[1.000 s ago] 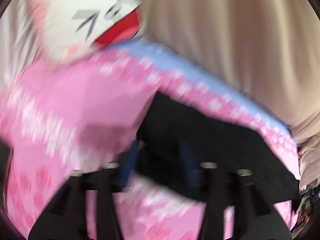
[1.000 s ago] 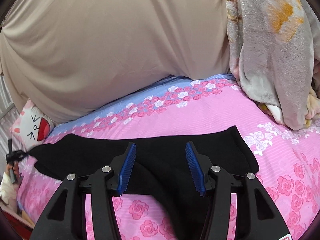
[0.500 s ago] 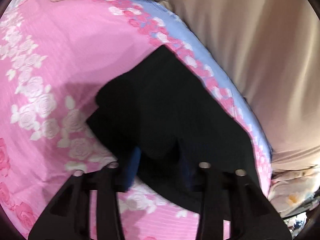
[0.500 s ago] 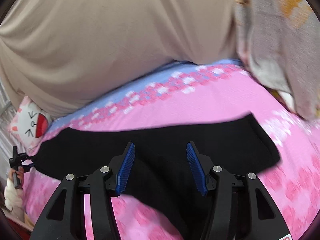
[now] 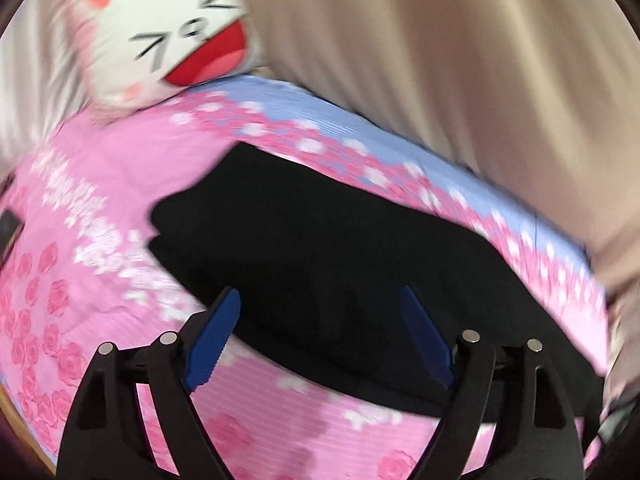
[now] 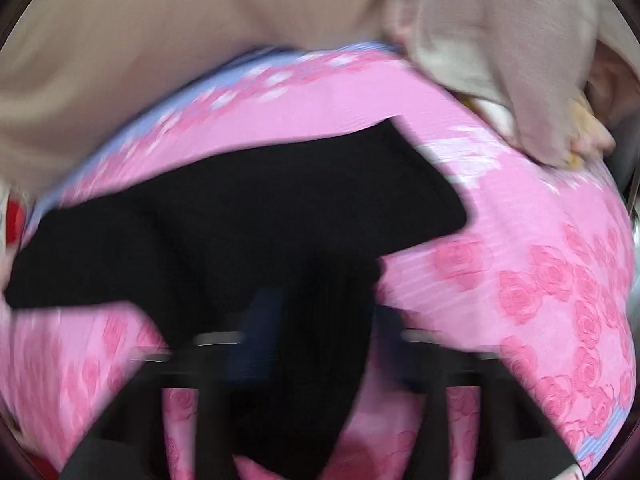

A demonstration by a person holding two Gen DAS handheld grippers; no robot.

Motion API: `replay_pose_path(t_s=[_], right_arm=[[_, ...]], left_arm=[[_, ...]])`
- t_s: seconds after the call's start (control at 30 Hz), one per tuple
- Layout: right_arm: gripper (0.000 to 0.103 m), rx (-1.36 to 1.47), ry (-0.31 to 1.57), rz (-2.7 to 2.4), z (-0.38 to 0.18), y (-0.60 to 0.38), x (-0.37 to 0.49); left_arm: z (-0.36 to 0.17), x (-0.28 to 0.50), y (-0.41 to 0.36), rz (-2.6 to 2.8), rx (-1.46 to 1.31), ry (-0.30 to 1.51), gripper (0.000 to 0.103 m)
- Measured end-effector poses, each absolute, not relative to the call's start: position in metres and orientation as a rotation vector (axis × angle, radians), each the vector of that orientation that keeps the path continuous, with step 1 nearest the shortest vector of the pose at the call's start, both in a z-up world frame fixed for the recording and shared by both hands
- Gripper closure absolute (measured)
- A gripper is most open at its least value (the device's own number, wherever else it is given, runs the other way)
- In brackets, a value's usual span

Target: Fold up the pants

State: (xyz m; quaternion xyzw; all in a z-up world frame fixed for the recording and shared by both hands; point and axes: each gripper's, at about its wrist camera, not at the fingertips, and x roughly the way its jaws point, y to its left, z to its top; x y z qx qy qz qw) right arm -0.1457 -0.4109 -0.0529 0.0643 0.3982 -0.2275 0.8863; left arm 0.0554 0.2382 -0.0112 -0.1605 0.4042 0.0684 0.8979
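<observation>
Now, your view:
Pants (image 5: pixel 320 248): black, lying flat on the pink bedsheet (image 5: pixel 100 184).
Left gripper (image 5: pixel 320 332): jaws just opened, wide apart above the pants, gripping nothing.
Right gripper (image 6: pixel 312 320): jaws just closing; blurred, pants cloth between them, grip unclear.

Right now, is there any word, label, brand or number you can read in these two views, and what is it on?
None: no readable text in either view.
White cat-face plush pillow: drawn face only, no letters.
Pink rose-print bedsheet and black pants: no label showing; both views are blurred.
</observation>
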Motion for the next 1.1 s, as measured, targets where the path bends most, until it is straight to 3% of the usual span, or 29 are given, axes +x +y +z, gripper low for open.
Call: replay_pose_path(t_s=[0.2,0.27,0.43,0.57,0.7,0.83,0.9,1.03,1.1], right_arm=[[0.091,-0.037,0.590,-0.497,0.043,-0.399,-0.143],[0.086,-0.072,0.577,-0.499,0.056,-0.413,-0.129],[0.084,-0.018,0.863,-0.653,-0.032,-0.497,-0.071],[0.078,0.095,0.707,-0.680,-0.015,-0.483,-0.098],[0.078,0.147,0.641,-0.476,-0.003,-0.421,-0.089],[0.081,0.091,0.779,-0.374,-0.051,-0.380,-0.038],[0.077,0.078,0.823,-0.469,-0.065,-0.373,-0.023],[0.078,0.081,0.750,-0.105,-0.026,-0.288,0.020],[0.070,0.054,0.790,0.093,-0.020,-0.239,0.060]], left_arm=[[-0.011,0.074,0.166,0.072,-0.133,0.830,0.022],[-0.014,0.077,0.154,0.047,-0.133,0.822,0.016],[-0.043,0.084,0.139,0.112,-0.071,0.850,0.013],[-0.056,0.080,0.149,0.156,-0.049,0.901,0.013],[-0.042,0.091,0.158,0.128,-0.065,0.856,0.013],[-0.048,0.125,0.156,0.110,-0.066,0.877,0.008],[-0.066,0.137,0.165,0.162,-0.067,0.956,0.008],[-0.071,0.119,0.178,0.098,-0.103,0.944,0.008],[-0.075,0.108,0.177,0.092,-0.081,0.939,0.008]])
